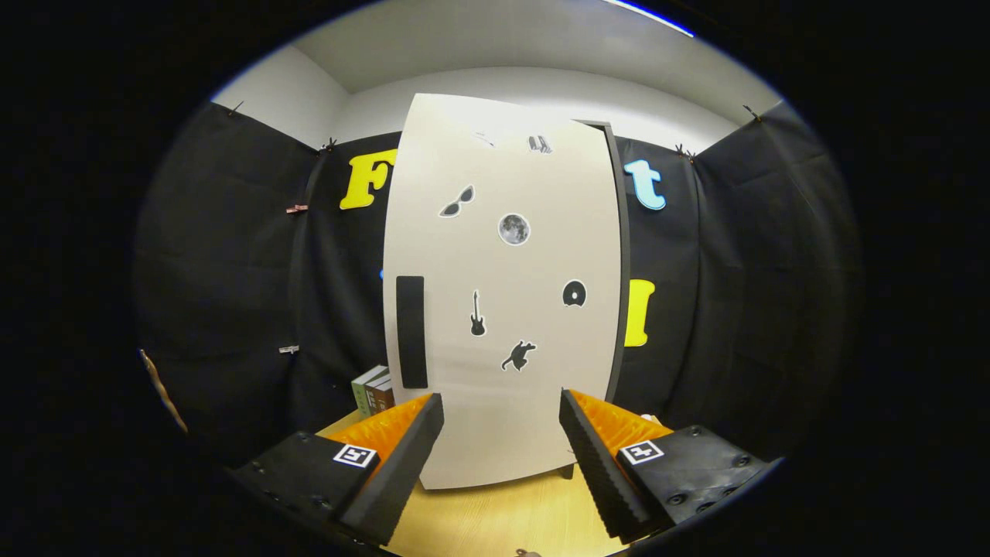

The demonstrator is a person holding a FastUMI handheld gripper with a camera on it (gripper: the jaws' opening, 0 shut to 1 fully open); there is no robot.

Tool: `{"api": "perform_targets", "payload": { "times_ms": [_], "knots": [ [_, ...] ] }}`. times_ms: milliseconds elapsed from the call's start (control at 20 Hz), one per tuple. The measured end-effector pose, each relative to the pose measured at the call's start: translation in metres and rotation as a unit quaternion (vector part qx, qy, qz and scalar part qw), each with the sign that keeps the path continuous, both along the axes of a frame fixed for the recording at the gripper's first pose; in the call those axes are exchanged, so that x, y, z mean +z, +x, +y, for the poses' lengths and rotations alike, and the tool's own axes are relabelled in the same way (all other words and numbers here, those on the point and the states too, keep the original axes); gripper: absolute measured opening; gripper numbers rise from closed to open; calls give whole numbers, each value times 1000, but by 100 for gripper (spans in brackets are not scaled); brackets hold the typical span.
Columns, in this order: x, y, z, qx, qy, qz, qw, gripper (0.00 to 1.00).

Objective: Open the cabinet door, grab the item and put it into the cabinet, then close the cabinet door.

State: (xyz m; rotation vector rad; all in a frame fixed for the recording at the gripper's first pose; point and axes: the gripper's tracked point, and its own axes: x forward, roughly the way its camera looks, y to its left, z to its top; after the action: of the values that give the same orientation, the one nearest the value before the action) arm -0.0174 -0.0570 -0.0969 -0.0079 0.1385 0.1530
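Facing the shut cabinet door (503, 294) with the gripper (501, 433) spread wide and holding nothing.

Standing upright on the wooden desk (503, 518), the white cabinet shows its door flush against the dark frame edge on the right, so the dark vertical handle (411, 331) sits on the free side, just beyond the left finger, handy for a pull. Several small stickers dot the door face. Some boxes or books (373, 393) stand on the desk just left of the cabinet, possibly the item. A door shut like this fits either a cabinet waiting to be filled or one filled and shut again.
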Motion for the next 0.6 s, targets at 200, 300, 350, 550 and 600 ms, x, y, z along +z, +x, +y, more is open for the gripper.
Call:
{"api": "perform_targets", "payload": {
  "times_ms": [200,300,350,550,600],
  "knots": [
    [-1,-2,-5,-2,2,4,1000,98],
    [-2,-2,-4,1,0,4,1000,98],
    [-1,0,-4,-1,-4,4,1000,98],
    [1,2,-3,-4,-7,2,1000,98],
    [2,2,-3,-3,-5,1,1000,98]
  ]
}}
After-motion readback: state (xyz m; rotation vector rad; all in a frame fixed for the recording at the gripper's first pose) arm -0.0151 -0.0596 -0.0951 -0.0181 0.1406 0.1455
